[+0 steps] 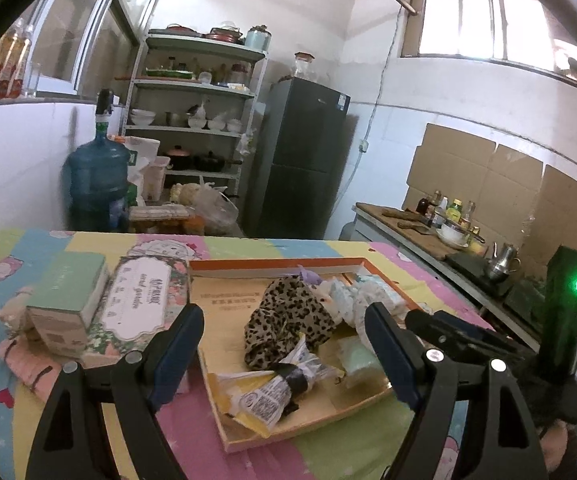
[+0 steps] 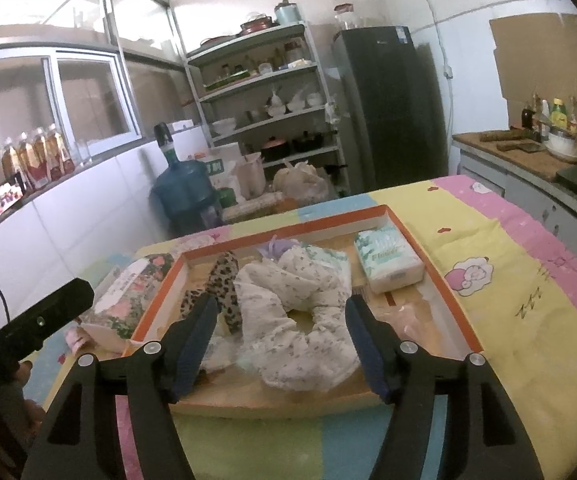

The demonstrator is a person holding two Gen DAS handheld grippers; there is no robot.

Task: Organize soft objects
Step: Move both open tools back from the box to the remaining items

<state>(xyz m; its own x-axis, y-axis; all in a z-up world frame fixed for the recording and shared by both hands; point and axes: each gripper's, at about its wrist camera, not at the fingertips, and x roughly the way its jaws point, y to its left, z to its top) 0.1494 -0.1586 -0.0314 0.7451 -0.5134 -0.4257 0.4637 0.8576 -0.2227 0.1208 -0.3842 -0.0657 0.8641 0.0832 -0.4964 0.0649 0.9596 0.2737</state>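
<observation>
While both grippers hover spread and empty, the right gripper [image 2: 282,336] frames the pale scrunchie [image 2: 300,320] at centre frame inside the orange-rimmed tray [image 2: 440,276]. Closing there could, I judge, snag the leopard scrunchie [image 2: 224,288] touching its left side, as the left gripper [image 1: 284,344] waits.

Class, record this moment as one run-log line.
left gripper: open, empty | right gripper: open, empty | leopard scrunchie, floral scrunchie, tissue pack: in orange-rimmed box

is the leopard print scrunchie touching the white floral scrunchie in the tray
Touching. In the right wrist view the leopard print fabric scrunchie presses directly against the left edge of the white floral fabric scrunchie, with no gap visible.
</observation>
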